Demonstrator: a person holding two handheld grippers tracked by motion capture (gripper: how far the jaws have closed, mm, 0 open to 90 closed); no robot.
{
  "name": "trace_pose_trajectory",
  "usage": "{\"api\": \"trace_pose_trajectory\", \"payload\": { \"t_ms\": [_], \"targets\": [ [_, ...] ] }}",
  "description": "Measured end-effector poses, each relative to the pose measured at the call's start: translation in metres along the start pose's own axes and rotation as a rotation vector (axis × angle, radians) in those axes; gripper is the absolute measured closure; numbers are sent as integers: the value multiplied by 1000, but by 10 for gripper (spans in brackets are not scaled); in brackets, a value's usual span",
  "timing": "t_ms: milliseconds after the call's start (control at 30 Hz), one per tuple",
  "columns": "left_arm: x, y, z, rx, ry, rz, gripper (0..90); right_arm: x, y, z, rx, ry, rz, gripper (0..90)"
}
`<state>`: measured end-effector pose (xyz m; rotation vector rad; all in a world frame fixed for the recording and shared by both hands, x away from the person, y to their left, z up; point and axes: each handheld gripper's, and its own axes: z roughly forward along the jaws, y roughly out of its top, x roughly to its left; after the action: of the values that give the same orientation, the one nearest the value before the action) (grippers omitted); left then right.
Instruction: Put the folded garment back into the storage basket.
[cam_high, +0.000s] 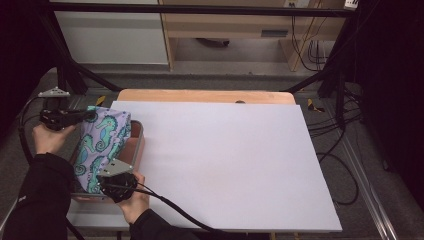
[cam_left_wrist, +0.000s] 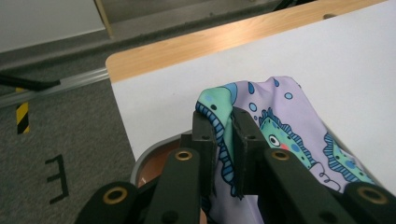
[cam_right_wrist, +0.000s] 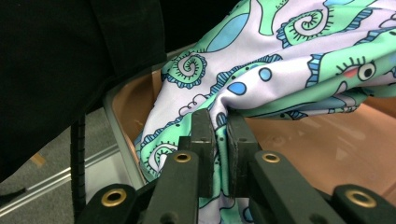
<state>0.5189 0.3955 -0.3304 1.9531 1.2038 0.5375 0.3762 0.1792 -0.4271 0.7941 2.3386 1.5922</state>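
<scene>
Lilac-and-green seahorse cloth (cam_high: 102, 145) hangs over brown bin (cam_high: 137, 150) at desk (cam_high: 225, 165) left edge. Left gripper (cam_high: 90, 115) clamped on far edge of cloth; right gripper (cam_high: 107, 187) clamped on near edge. Step judged: lifting cloth out of bin. Next move calls for carrying it right, spreading flat on white desk.

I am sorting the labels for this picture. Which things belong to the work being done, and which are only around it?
In the job:
- seahorse-print cloth
- left tongs, shut on the cloth
- right tongs, shut on the cloth
- brown tray under the cloth

Just around:
- white board
- wooden table edge
- floor cables
</scene>
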Motion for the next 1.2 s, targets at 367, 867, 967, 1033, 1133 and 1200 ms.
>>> {"api": "trace_pose_trajectory", "payload": {
  "t_ms": [367, 867, 967, 1033, 1133, 1200],
  "targets": [
    [0, -21, 8, -37, 81, -178, 250, -34, 6, -36, -82, -2, -23, 121],
    [-52, -23, -6, -88, 29, -121, 36, -99, 14, -117, -83, -3, 16, 28],
    [-63, -24, -10, -105, 3, -112, 34, -109, 12, -128, -71, -9, 13, 26],
    [-70, -24, -10, -104, -19, -103, 33, -115, 10, -136, -65, -15, 15, 21],
    [-80, -25, -10, -103, -38, -81, 30, -126, 7, -147, -55, -28, 24, 19],
    [-88, -26, -10, -117, -59, -75, 30, -133, 5, -155, -51, -36, 33, 19]
  ]
}}
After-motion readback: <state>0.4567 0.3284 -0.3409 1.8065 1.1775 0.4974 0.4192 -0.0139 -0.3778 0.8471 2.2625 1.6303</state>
